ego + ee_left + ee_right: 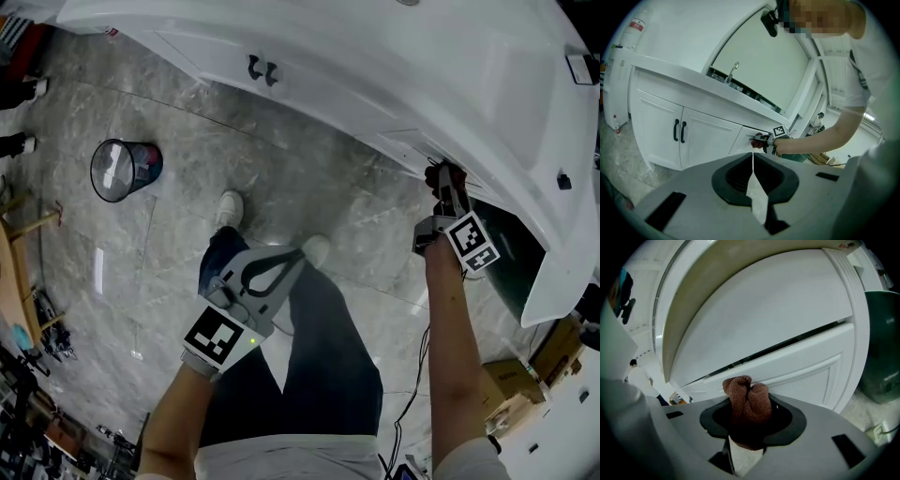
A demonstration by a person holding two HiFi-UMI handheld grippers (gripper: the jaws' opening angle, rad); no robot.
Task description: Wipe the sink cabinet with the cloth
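Note:
The white sink cabinet (309,56) runs across the top of the head view, with black door handles (262,69). My right gripper (444,180) is shut on a brown cloth (435,174) and holds it against a drawer front at the cabinet's right part. In the right gripper view the bunched cloth (746,401) sticks out between the jaws, close to the white drawer panel (797,362). My left gripper (298,255) hangs lower, over the floor and away from the cabinet, shut with nothing in it. The left gripper view shows the cabinet doors (661,126), the tap (734,69) and the right gripper (758,140).
A wire waste basket (125,170) stands on the grey marble floor at the left. A dark green bin (514,251) sits right of the cabinet, with cardboard boxes (511,389) below it. My own legs and white shoes (228,207) are between the two grippers.

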